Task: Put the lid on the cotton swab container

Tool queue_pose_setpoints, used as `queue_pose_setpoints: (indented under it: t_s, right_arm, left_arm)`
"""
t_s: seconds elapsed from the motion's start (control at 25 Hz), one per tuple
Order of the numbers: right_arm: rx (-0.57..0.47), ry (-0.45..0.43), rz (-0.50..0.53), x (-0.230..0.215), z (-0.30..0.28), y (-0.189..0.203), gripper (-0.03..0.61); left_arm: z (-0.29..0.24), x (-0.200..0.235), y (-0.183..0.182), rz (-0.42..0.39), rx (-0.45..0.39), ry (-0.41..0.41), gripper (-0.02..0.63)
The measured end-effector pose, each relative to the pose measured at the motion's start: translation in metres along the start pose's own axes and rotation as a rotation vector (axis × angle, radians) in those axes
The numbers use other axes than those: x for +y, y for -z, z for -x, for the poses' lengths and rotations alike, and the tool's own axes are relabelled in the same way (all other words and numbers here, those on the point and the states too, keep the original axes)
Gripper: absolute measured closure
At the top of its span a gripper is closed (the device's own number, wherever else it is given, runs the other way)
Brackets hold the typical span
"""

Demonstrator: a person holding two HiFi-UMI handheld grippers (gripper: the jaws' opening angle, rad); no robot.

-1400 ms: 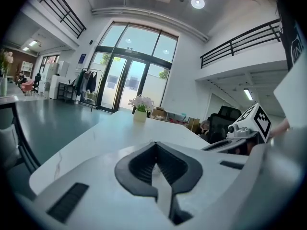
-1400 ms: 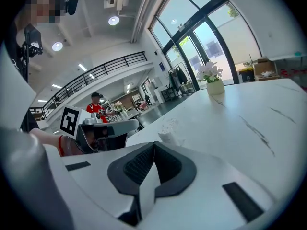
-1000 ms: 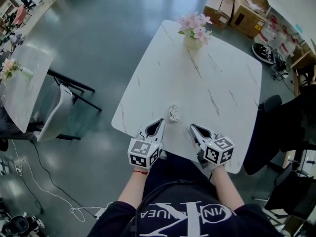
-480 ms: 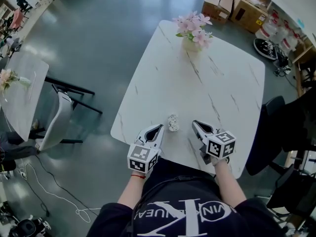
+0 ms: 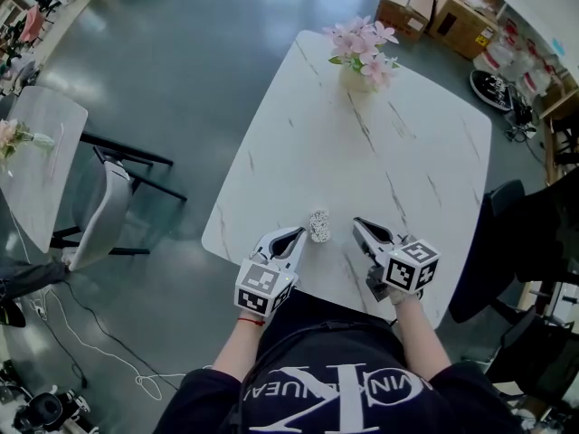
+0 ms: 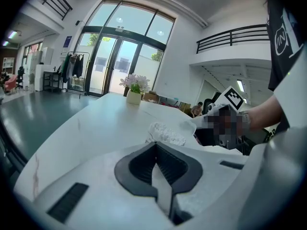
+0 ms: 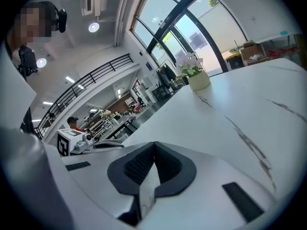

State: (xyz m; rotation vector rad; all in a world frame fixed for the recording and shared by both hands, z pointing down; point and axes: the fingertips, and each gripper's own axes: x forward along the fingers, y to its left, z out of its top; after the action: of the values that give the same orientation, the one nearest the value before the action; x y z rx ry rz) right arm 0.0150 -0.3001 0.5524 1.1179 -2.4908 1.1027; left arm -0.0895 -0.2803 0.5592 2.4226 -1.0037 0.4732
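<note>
Left tool [image 5: 294,234] (shut) neared container [image 5: 317,226].

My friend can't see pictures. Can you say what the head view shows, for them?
Seen from above, a person holds a left gripper and a right gripper, both shut and empty, at the near edge of a white marble table, with a small cotton swab container standing between their tips. A pot of pink flowers stands at the table's far end.
</note>
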Motion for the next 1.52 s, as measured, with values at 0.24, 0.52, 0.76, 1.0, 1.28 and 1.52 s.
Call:
queue_pose_setpoints:
  t_s: [0.24,0.52,0.76,1.0,1.28,1.52]
  right_arm:
    - [-0.017,-0.051,0.035,0.022,-0.002,-0.015,0.575]
    - [0.009,-0.092,0.095,0.046,-0.014,-0.017,0.575]
    - [0.069,-0.084,0.208,0.059,-0.028,-0.015,0.575]
    - [0.148,-0.057,0.358,0.067,-0.036,-0.010,0.575]
    - [0.212,-0.035,0.479,0.069,-0.040,-0.007,0.575]
    - [0.223,-0.027,0.533,0.070,-0.040,-0.006,0.575]
  left_arm:
    - [-0.002,-0.007,-0.001,0.001,-0.003,0.022,0.607]
    - [-0.001,-0.012,0.002,0.016,0.001,0.037,0.609]
    - [-0.002,-0.017,0.005,0.015,0.005,0.062,0.609]
    - [-0.002,-0.019,0.005,0.021,0.002,0.072,0.609]
    - [0.007,0.004,-0.002,0.006,-0.014,0.016,0.608]
    - [0.006,0.003,-0.050,-0.061,-0.114,0.016,0.609]
